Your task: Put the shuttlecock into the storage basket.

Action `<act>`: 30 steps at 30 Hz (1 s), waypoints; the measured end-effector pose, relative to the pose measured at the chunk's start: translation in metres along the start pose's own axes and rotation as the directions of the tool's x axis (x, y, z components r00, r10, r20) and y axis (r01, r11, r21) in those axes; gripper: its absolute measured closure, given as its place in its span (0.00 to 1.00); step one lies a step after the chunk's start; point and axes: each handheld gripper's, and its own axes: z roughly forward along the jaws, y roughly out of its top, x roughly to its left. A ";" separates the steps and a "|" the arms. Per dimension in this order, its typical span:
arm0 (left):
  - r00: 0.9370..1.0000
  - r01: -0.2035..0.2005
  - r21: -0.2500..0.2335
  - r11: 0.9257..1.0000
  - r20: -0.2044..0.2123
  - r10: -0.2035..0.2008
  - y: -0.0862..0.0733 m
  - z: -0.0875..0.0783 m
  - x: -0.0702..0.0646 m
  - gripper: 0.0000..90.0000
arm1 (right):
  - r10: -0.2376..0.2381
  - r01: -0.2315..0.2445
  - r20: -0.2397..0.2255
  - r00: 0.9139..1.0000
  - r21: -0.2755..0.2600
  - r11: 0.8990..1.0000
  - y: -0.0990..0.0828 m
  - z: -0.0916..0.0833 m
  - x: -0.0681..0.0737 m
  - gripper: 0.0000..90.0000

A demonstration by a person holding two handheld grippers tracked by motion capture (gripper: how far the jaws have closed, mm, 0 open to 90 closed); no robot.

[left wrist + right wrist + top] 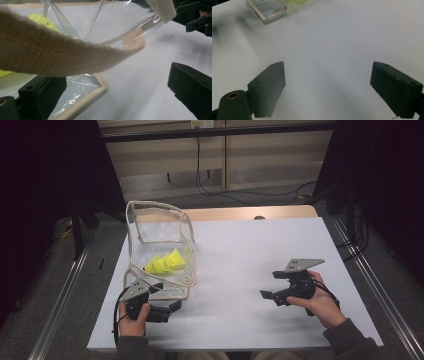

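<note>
By the near left corner of the white worktop [240,250], the left gripper [167,312] holds its jaws apart at the near edge of the clear bag [160,247]. The right gripper [267,296], jaws wide and empty, hovers over bare surface toward the near right. Yellow shuttlecocks [167,262] lie inside the bag, along the left edge.

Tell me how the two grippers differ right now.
The left gripper sits at the clear bag, its jaws apart around the bag's beige edge; the right gripper hangs over bare white table, away from the bag. The left has trim between its jaws; the right has nothing. Both are black, hand-held, and open.
</note>
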 end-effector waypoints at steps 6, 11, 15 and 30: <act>1.000 -0.001 0.000 1.000 0.000 0.001 0.000 0.000 0.000 0.02 | 0.008 -0.008 0.014 1.000 -0.009 1.000 -0.005 -0.005 -0.003 0.14; 1.000 0.001 -0.003 1.000 0.001 -0.001 0.000 0.000 0.000 0.02 | 0.008 -0.008 0.015 1.000 -0.008 1.000 -0.008 -0.006 -0.004 0.14; 1.000 0.000 0.000 1.000 0.000 0.000 0.000 0.000 0.000 0.02 | 0.006 -0.005 0.021 1.000 -0.009 1.000 -0.010 -0.008 -0.004 0.14; 1.000 0.001 0.000 1.000 0.000 -0.001 0.000 0.001 0.000 0.02 | 0.022 -0.022 0.027 0.999 -0.011 1.000 -0.021 -0.014 -0.008 0.13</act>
